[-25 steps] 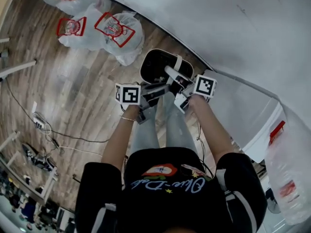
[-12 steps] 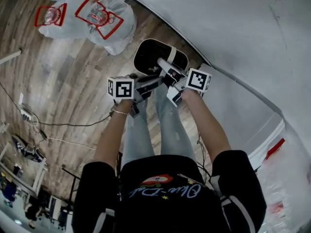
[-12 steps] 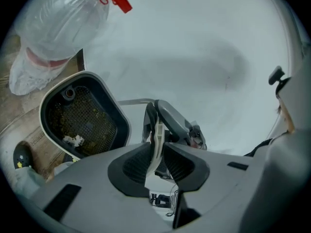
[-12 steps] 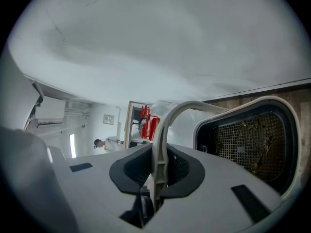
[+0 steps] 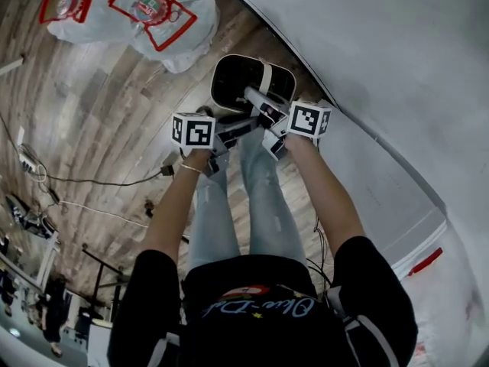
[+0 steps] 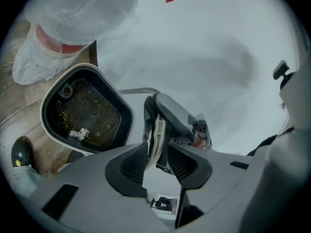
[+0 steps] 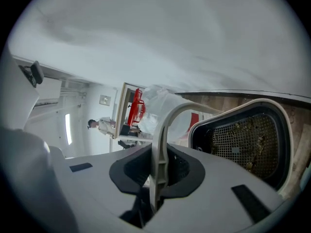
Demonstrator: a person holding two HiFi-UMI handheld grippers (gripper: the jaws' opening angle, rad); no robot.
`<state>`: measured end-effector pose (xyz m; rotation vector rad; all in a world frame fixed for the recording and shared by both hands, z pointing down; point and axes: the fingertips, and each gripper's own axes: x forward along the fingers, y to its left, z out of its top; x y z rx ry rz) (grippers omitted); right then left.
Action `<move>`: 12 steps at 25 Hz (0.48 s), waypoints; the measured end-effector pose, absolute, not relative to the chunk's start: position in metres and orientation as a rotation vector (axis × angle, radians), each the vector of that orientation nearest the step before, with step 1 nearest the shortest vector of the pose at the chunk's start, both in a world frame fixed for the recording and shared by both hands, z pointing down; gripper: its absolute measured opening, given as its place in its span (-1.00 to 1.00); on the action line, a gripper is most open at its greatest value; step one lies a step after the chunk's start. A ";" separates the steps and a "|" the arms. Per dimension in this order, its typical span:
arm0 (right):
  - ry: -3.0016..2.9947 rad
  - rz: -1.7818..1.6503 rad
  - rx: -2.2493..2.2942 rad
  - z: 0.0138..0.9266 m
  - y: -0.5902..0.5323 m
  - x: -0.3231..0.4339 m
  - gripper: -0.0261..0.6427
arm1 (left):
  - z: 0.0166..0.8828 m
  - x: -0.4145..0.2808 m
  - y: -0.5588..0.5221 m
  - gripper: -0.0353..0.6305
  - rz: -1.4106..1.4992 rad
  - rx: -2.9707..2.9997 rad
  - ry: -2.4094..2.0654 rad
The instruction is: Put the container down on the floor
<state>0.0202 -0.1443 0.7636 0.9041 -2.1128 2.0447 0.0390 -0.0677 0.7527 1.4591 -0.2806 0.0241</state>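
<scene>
The container (image 5: 229, 82) is a dark bin with a cream rim and a mesh bottom with crumbs (image 6: 82, 113), hanging over the wooden floor in front of the person's legs. Its cream handle (image 5: 270, 81) arches over the bin's mouth. My right gripper (image 7: 158, 171) is shut on that handle (image 7: 163, 130), its pads pressing both sides. My left gripper (image 6: 156, 154) has just been opening its jaws; the handle strip (image 6: 156, 130) still stands between them with a gap beside it. In the head view the left gripper (image 5: 238, 125) and right gripper (image 5: 261, 104) meet at the handle.
Clear plastic bags with red print (image 5: 153, 10) lie on the floor beyond the container. A white wall (image 5: 382, 52) runs along the right, close to the bin. Cables (image 5: 76, 182) trail across the floorboards at left. A person (image 7: 99, 125) stands far off in the right gripper view.
The hands and the container have shifted up and slightly left in the head view, and the bags have slid towards the top edge. Both grippers stay at the handle.
</scene>
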 end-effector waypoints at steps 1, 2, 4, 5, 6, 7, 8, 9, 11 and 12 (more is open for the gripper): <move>-2.105 2.037 0.898 0.771 -0.145 0.020 -0.81 | 0.759 0.039 -0.067 -0.56 0.021 1.445 -0.291; -2.097 2.033 0.891 0.777 -0.145 0.020 -0.81 | 0.764 0.039 -0.067 -0.56 0.019 1.432 -0.300; -2.081 2.031 0.876 0.791 -0.146 0.019 -0.81 | 0.777 0.038 -0.066 -0.56 0.023 1.412 -0.315; -2.074 2.032 0.870 0.797 -0.147 0.017 -0.81 | 0.784 0.037 -0.066 -0.56 0.030 1.405 -0.323; -2.068 2.035 0.864 0.804 -0.147 0.016 -0.81 | 0.792 0.036 -0.066 -0.56 0.038 1.402 -0.331; -2.064 2.038 0.858 0.810 -0.147 0.015 -0.81 | 0.799 0.036 -0.066 -0.56 0.045 1.401 -0.339; -2.059 2.038 0.855 0.815 -0.147 0.016 -0.81 | 0.804 0.037 -0.067 -0.56 0.051 1.402 -0.345; -2.056 2.034 0.855 0.820 -0.147 0.018 -0.81 | 0.809 0.039 -0.067 -0.56 0.056 1.404 -0.347; -2.054 2.019 0.855 0.827 -0.147 0.020 -0.81 | 0.816 0.044 -0.065 -0.55 0.070 1.402 -0.344; -2.054 2.013 0.853 0.830 -0.147 0.019 -0.81 | 0.819 0.044 -0.064 -0.54 0.079 1.397 -0.345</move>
